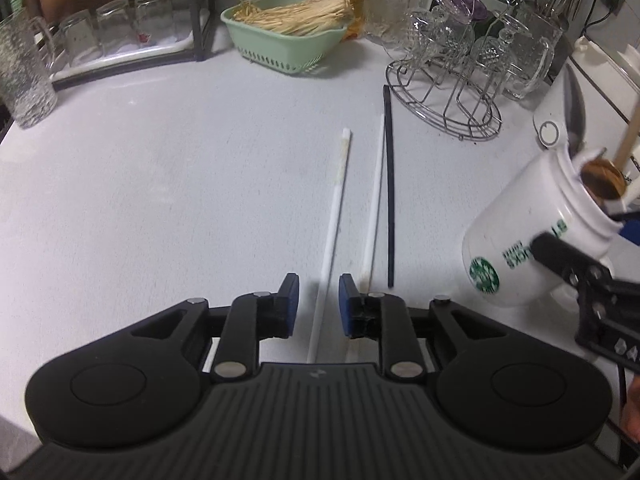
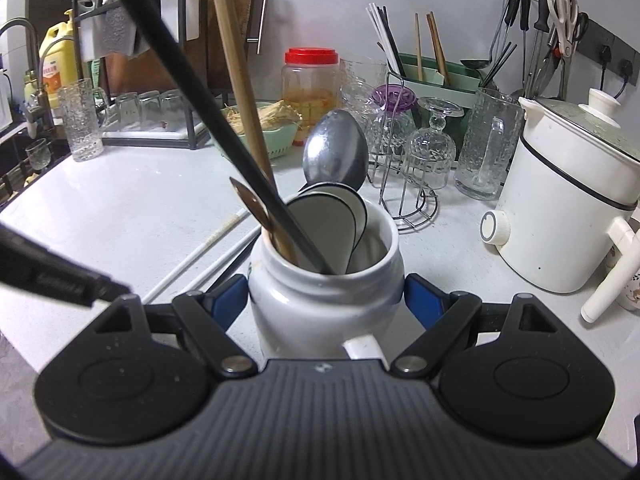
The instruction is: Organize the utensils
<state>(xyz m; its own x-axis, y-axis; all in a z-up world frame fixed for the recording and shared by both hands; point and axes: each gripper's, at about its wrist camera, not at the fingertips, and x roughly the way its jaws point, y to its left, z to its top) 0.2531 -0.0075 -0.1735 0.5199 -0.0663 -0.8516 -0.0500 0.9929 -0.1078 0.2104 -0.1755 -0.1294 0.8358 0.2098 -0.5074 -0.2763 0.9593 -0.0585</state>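
Two white chopsticks (image 1: pixel 334 216) (image 1: pixel 372 208) and one black chopstick (image 1: pixel 390 200) lie on the white counter (image 1: pixel 160 180). My left gripper (image 1: pixel 319 300) is open, its pads on either side of the near end of the left white chopstick. My right gripper (image 2: pixel 324 296) is shut on a white Starbucks mug (image 2: pixel 324 300), also seen tilted in the left wrist view (image 1: pixel 532 240). The mug holds a metal spoon (image 2: pixel 336 156), white spoons (image 2: pixel 324 228), a wooden handle (image 2: pixel 240 92) and a black utensil (image 2: pixel 192 92).
A wire rack of glasses (image 1: pixel 460 80) stands behind the chopsticks. A green basket (image 1: pixel 288 36) sits at the back. A white cooker (image 2: pixel 568 200) is at the right. A tall glass (image 1: pixel 24 76) and a tray of tumblers (image 1: pixel 116 32) are at the left.
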